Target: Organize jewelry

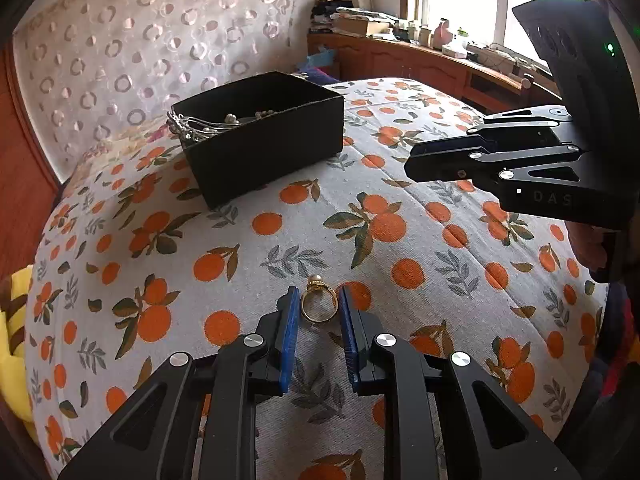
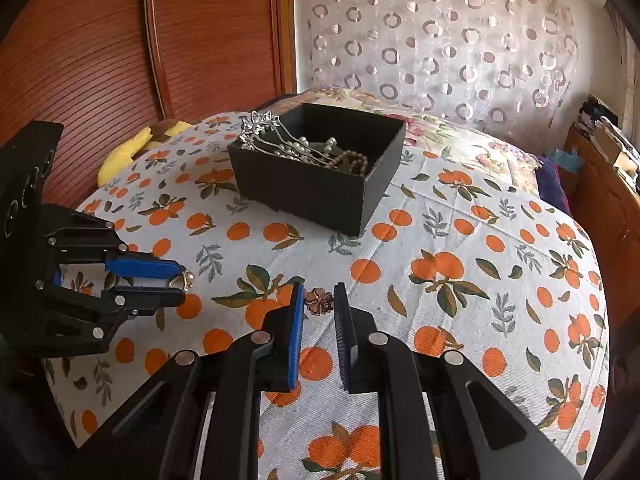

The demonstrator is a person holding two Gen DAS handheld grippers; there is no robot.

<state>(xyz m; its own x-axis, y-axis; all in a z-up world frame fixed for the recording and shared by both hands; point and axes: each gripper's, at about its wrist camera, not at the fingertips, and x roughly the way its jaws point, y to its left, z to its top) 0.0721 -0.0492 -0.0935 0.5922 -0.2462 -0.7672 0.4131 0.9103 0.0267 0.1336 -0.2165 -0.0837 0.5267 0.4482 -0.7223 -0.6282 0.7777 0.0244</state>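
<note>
- Currently: left gripper (image 1: 319,300) low over the orange-print bedspread (image 1: 280,252), jaws spread, straddling a gold ring (image 1: 317,303).
- Ring lying on the cloth between the blue pads (image 1: 290,344), pearl-like bead on its far side; a sliver of gap visible each side, so bracketed, not pinched.
- Same ring (image 2: 185,279) visible from the right wrist view at the tips of the left gripper (image 2: 178,282), between upper and lower finger.
- Right gripper (image 2: 319,300) also low over the bedspread (image 2: 440,320), jaws spread, around a small bronze flower-shaped piece (image 2: 319,302).
- Flower piece flat on the cloth, sitting between the fingertips (image 2: 298,300); contact with either pad: cannot tell.
- In the left wrist view, right gripper (image 1: 412,162) in from the right, above the cloth; opening not readable from this side-on angle.
- Black box (image 2: 320,168) further back on the bed, open top, well apart from both grippers.
- Inside the box: silver hairpins (image 2: 264,134) leaning over its left rim, pearl strands and brown beads (image 2: 352,162) piled near the front wall.
- Same box (image 1: 260,136) in the left view, hairpins (image 1: 192,126) poking over the near-left corner.
- Yellow plush item (image 2: 124,152) at the bed's left edge; wooden sideboard (image 1: 420,64) with clutter under the window.
</note>
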